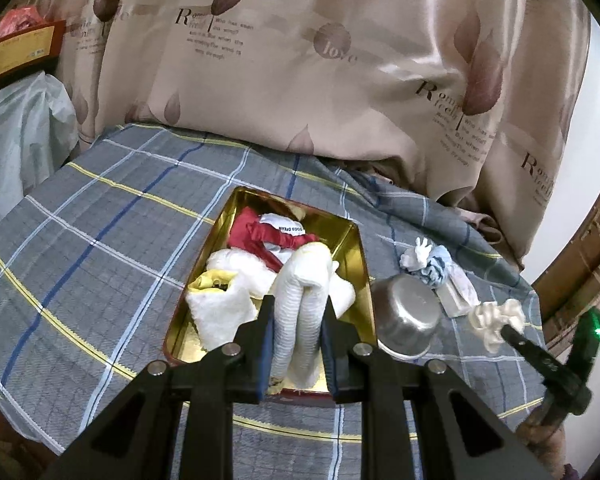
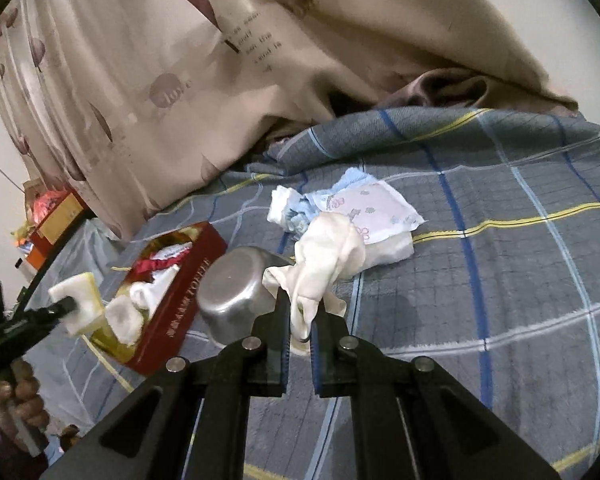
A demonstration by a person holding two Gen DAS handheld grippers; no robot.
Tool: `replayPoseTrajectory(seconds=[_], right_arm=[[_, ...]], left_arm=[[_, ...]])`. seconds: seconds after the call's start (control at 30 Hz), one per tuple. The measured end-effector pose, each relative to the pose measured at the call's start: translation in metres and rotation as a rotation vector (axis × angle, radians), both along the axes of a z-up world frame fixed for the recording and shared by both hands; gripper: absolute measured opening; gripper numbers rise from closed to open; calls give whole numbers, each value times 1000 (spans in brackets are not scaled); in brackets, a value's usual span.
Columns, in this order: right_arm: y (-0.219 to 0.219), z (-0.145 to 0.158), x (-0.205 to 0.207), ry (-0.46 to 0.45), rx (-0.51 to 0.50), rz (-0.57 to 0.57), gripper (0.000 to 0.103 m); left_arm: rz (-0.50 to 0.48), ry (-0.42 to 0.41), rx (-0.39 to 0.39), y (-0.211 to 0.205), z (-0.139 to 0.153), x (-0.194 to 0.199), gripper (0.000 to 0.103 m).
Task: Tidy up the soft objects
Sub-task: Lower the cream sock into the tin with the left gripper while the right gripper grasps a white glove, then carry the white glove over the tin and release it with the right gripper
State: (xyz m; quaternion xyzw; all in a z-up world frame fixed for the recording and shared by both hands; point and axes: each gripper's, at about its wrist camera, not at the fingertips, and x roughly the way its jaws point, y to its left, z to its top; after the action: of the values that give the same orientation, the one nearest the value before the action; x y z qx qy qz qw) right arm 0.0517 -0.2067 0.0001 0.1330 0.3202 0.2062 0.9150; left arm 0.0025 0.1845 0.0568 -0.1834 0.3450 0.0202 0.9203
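Your left gripper (image 1: 298,320) jaws clamp the ribbed white cloth (image 1: 300,300), long axis toward 12 o'clock, its lower end hidden; your right gripper (image 2: 300,320) jaws pinch the cream cloth (image 2: 320,272).

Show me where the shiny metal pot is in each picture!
Left wrist view: the upturned metal pot lies right of centre, just right of the gold-lined tin.
Right wrist view: the metal pot lies left of centre, between the red side of the tin and the white cloth in the right hand-held gripper.
Shared landmark: the tin.
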Motion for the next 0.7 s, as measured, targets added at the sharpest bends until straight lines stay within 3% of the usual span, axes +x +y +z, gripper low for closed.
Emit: replayPoseTrajectory(seconds=[0.7], right_arm=[[25, 44, -26, -81, 7, 83, 8]], left_arm=[[-26, 58, 25, 4, -40, 46, 25]])
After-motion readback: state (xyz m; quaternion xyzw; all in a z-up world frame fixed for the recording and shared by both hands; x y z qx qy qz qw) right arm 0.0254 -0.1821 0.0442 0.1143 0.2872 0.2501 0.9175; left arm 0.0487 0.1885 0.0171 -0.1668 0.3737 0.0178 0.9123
